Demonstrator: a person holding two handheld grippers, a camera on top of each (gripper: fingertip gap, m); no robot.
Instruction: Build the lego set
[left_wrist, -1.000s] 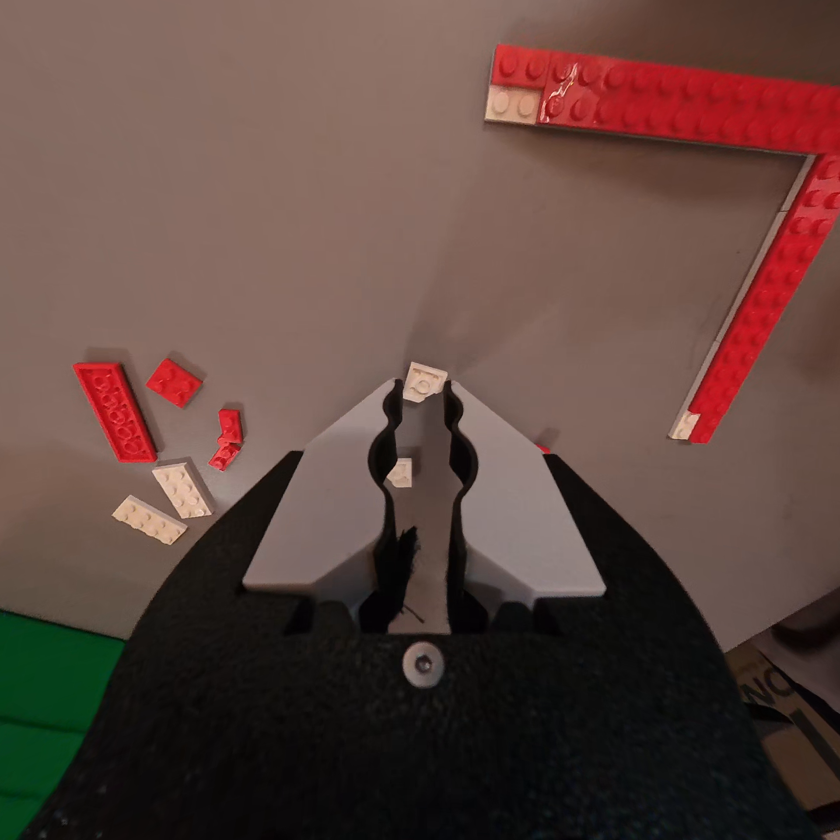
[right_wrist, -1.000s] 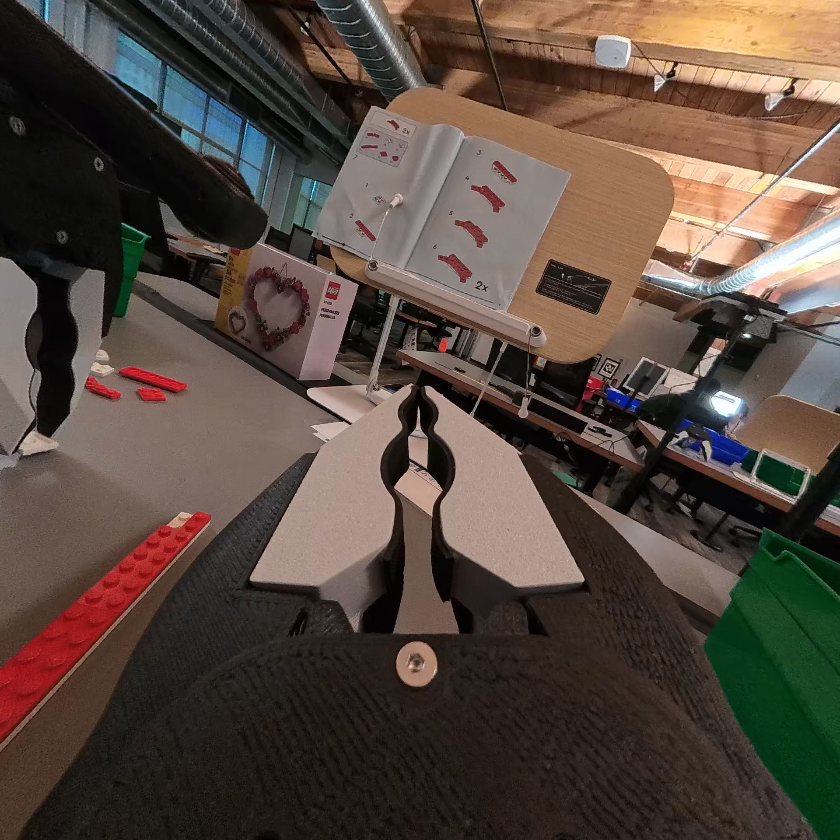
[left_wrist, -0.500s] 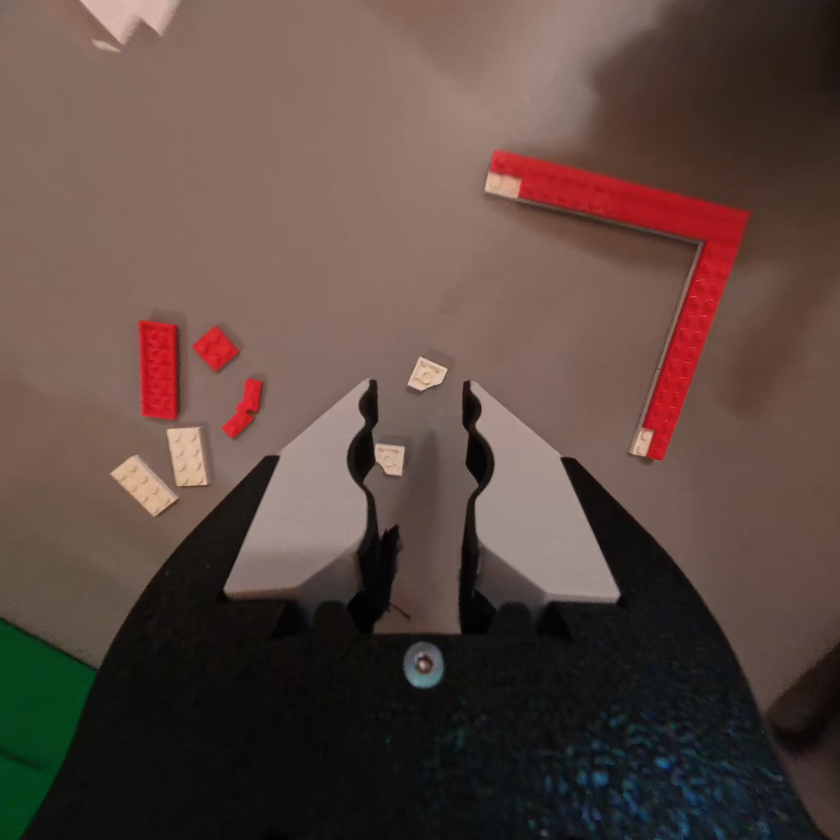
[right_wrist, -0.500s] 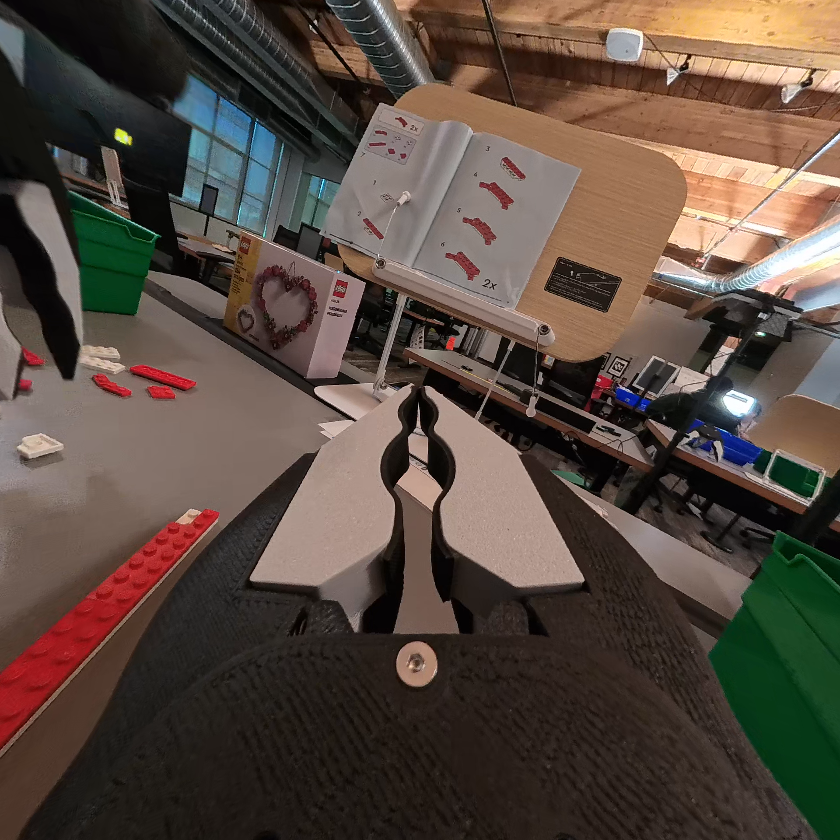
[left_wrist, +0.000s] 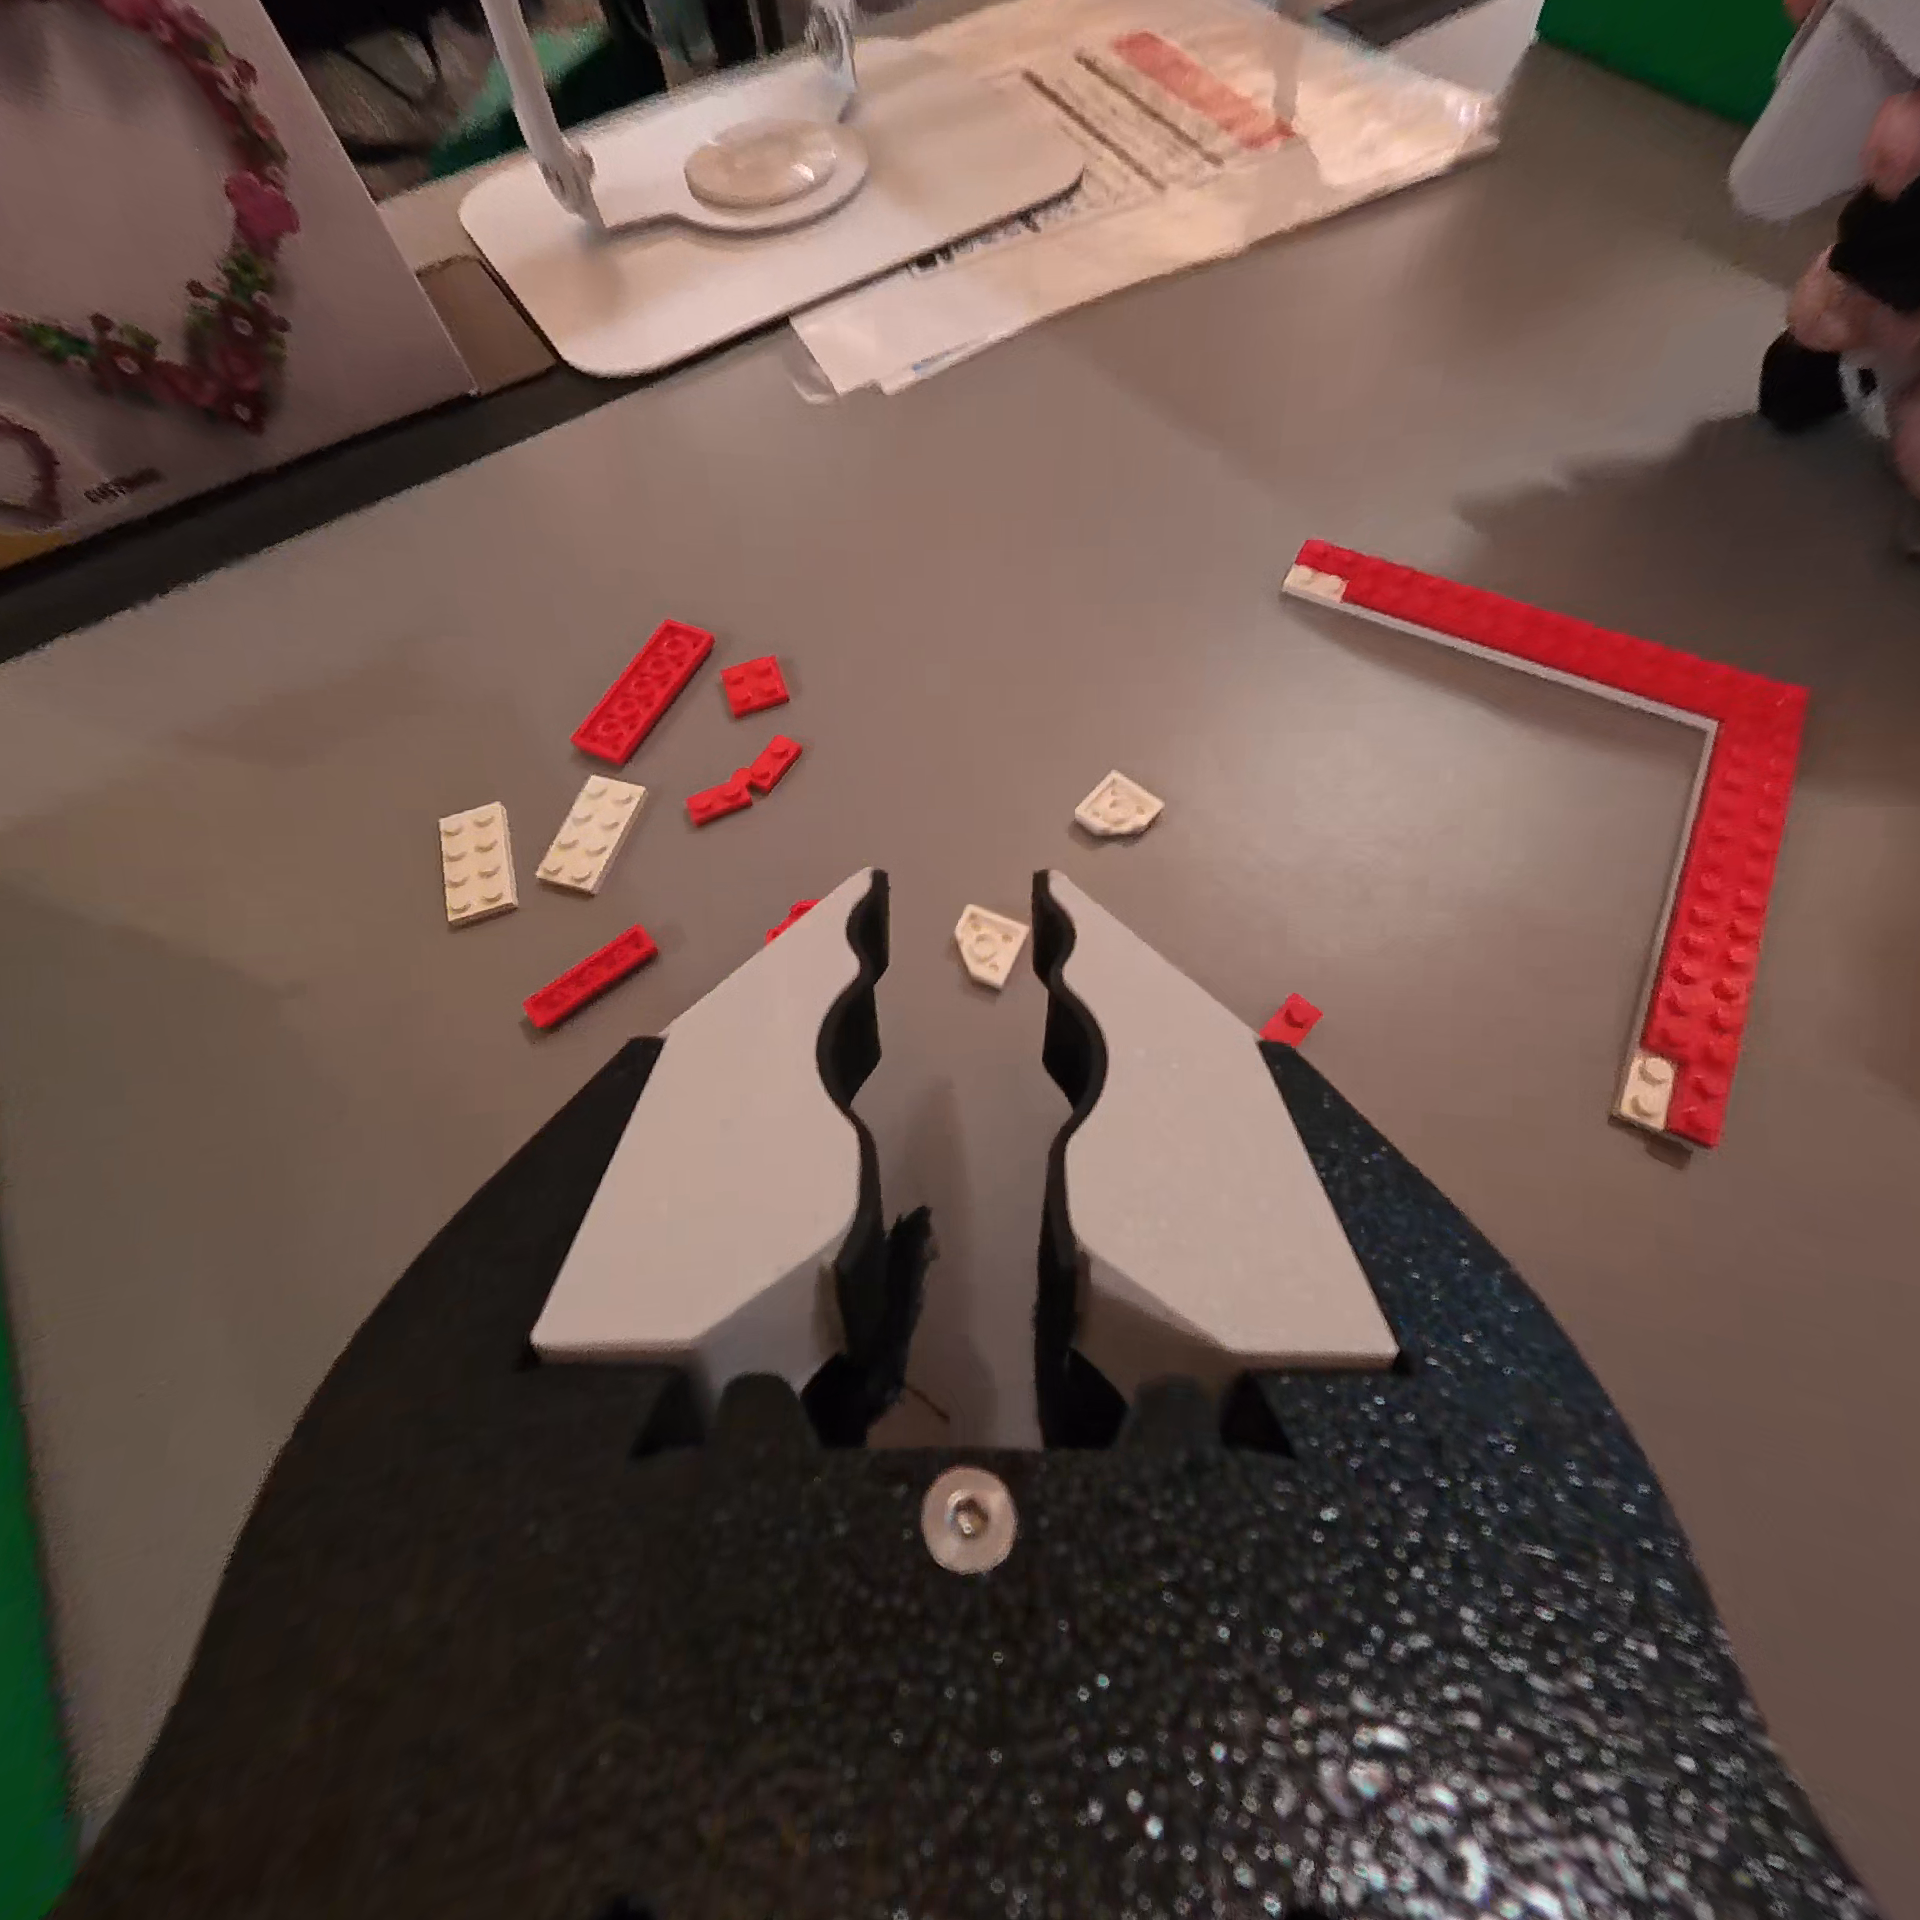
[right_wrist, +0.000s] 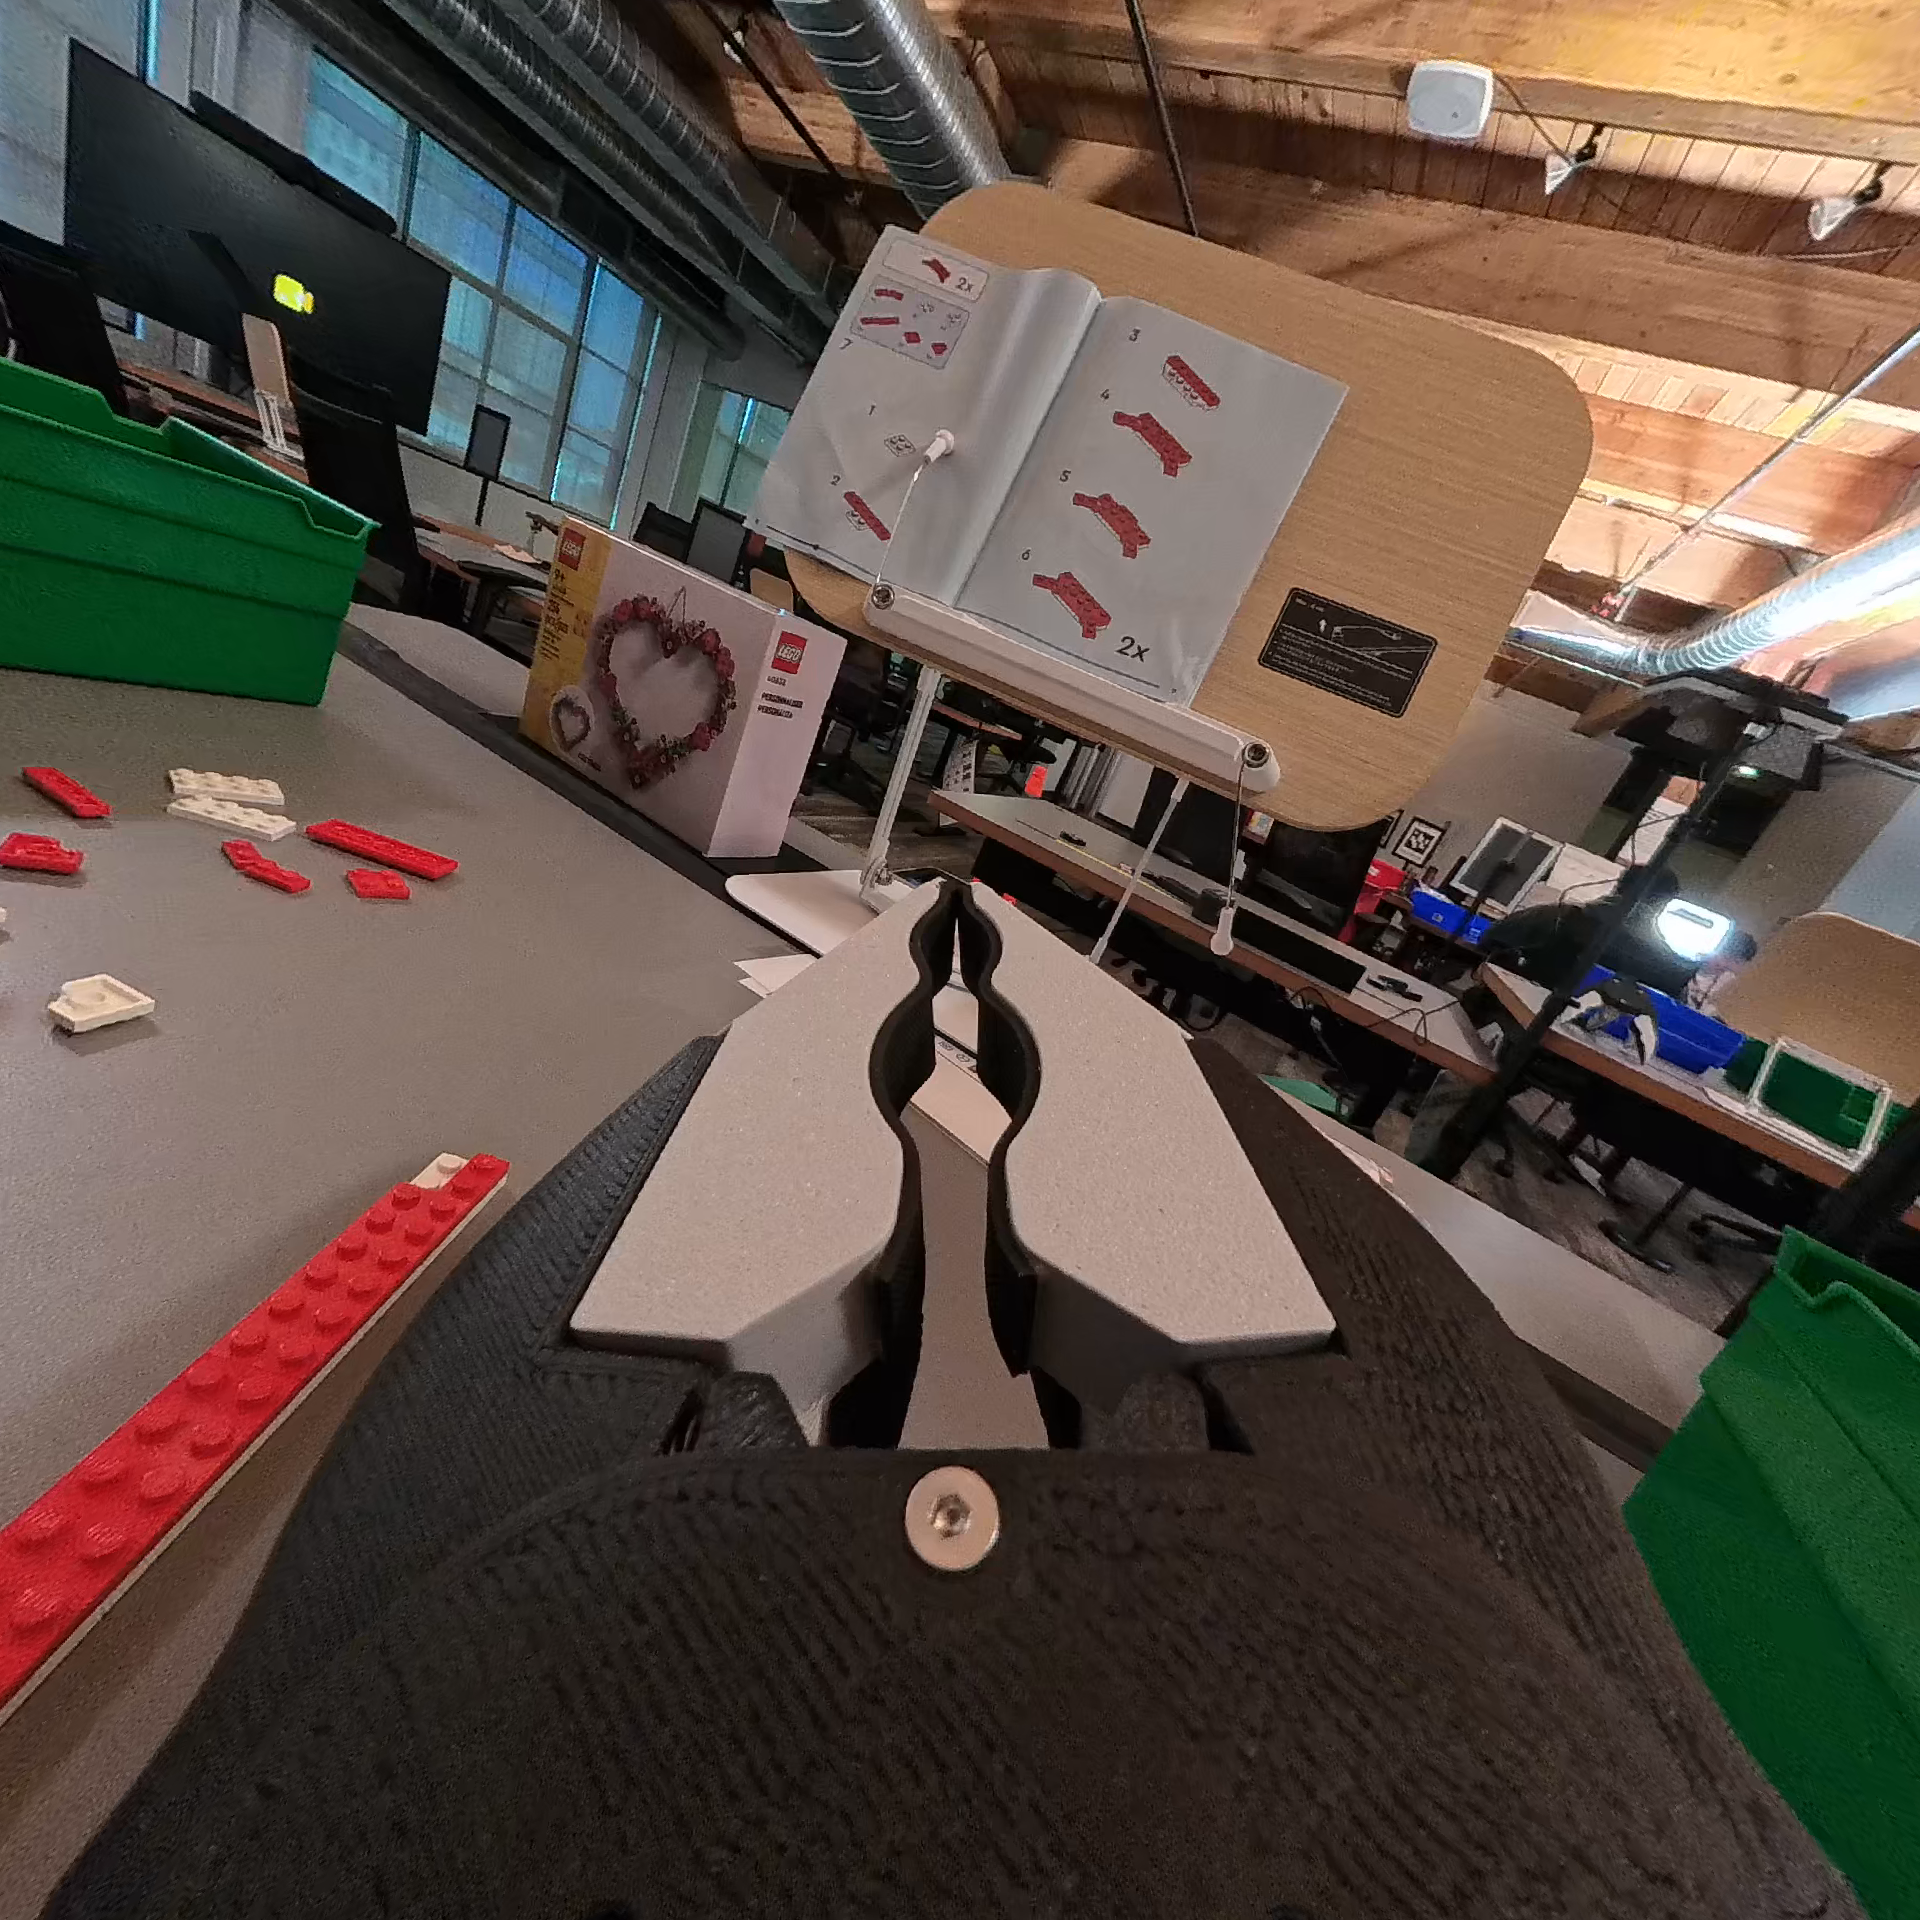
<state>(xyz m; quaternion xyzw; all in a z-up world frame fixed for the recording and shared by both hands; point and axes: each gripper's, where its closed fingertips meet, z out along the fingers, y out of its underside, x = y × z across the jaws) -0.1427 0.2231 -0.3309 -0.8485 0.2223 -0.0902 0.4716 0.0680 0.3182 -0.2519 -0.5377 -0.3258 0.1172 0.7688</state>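
Note:
My left gripper (left_wrist: 961, 894) is open and empty, raised above the grey table. A small white angled plate (left_wrist: 989, 943) lies between its fingertips on the table, and a second one (left_wrist: 1117, 805) lies farther off to the right. A red L-shaped frame (left_wrist: 1725, 790) with white corner plates lies at the right. Loose red and white plates (left_wrist: 613, 779) lie at the left. My right gripper (right_wrist: 958, 904) is shut and empty, low over the table, beside one arm of the red frame (right_wrist: 229, 1382). A white angled plate (right_wrist: 101, 1003) shows at its left.
A book stand (right_wrist: 1403, 499) holds the open instruction booklet (right_wrist: 1049, 457); its white base (left_wrist: 727, 239) stands at the table's back. The set's box (right_wrist: 675, 696) stands beside it. Green bins (right_wrist: 156, 561) (right_wrist: 1808, 1538) stand left and right. A person's hand (left_wrist: 1849, 208) is at far right. There is about 25 cm between the tips of the two grippers.
My left gripper opened, let go of the white angled plate, rose and tilted up to face the table's back. The right gripper stayed still and shut.

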